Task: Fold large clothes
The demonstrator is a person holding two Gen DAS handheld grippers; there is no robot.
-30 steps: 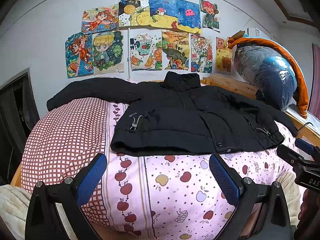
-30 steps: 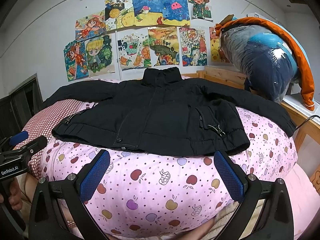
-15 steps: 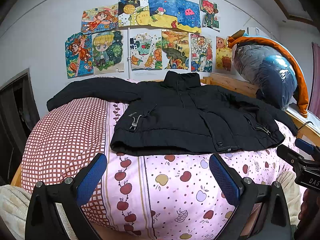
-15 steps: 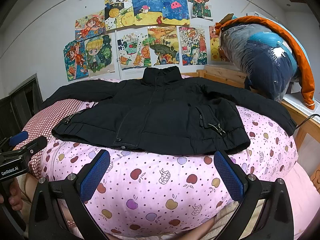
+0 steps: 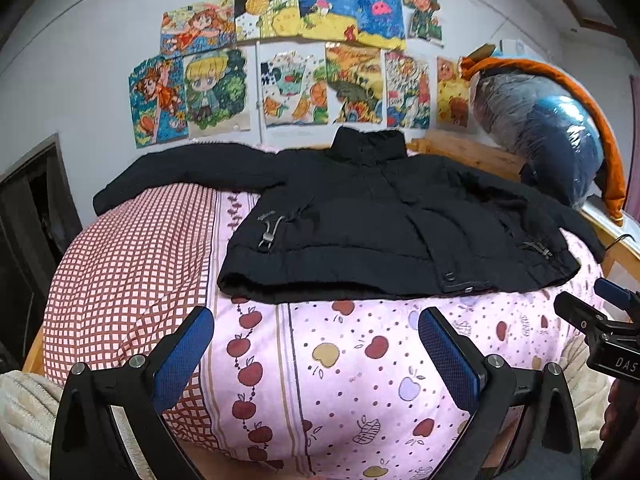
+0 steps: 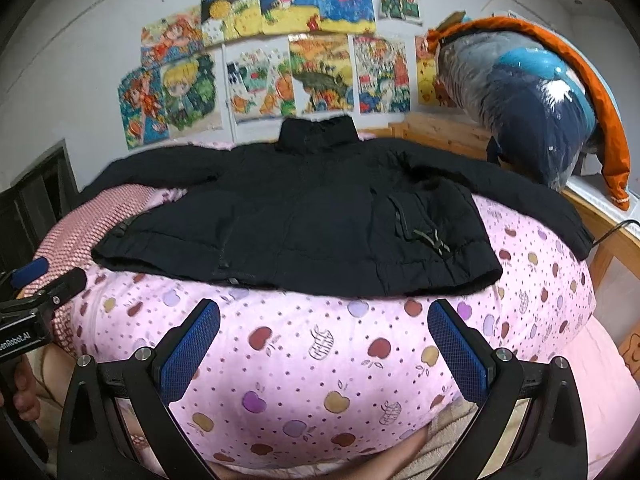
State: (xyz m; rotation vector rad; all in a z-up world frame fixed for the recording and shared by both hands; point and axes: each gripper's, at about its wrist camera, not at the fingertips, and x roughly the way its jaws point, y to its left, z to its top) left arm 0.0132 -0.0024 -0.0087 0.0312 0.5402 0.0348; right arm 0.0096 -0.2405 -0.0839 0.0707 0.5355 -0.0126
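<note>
While both grippers' fingers (image 5: 184, 356) gape empty, only the left view shows jacket (image 5: 360, 232) beside checked quilt (image 5: 132, 264).

Both wrist cams look forward over my claws from the foot of the bed (image 5: 328, 364), facing the poster wall (image 5: 80, 60). Left cam sits further left, catching my right claw (image 5: 592, 316) at its right edge; right cam catches my left claw (image 6: 44, 284) at its left edge. Both share the black jacket (image 6: 304, 216), near, mid-frame.
</note>
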